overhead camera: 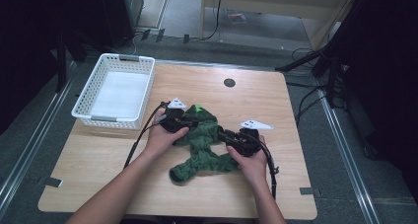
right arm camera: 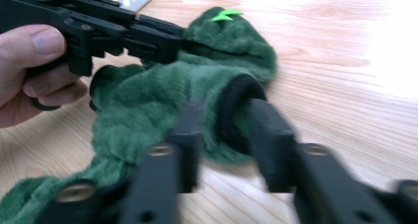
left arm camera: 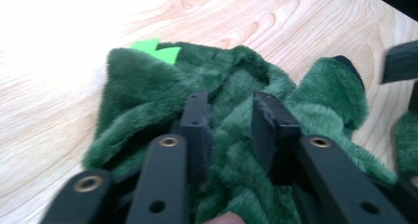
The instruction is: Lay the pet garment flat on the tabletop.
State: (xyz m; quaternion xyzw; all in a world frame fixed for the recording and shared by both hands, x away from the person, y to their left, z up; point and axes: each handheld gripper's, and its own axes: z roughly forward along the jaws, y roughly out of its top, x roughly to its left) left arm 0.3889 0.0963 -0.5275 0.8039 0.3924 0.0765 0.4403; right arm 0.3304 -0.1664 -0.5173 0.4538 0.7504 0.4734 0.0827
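green plush garment (overhead camera: 203, 141) | left gripper (left arm camera: 230, 116) jaws part-open over pile | right gripper (right arm camera: 227, 130) jaws part-open astride cuff (right arm camera: 235, 110)

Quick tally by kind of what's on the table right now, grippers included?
Green fleece garment: 1
White basket: 1
Grippers: 2, left gripper and right gripper
Total: 4
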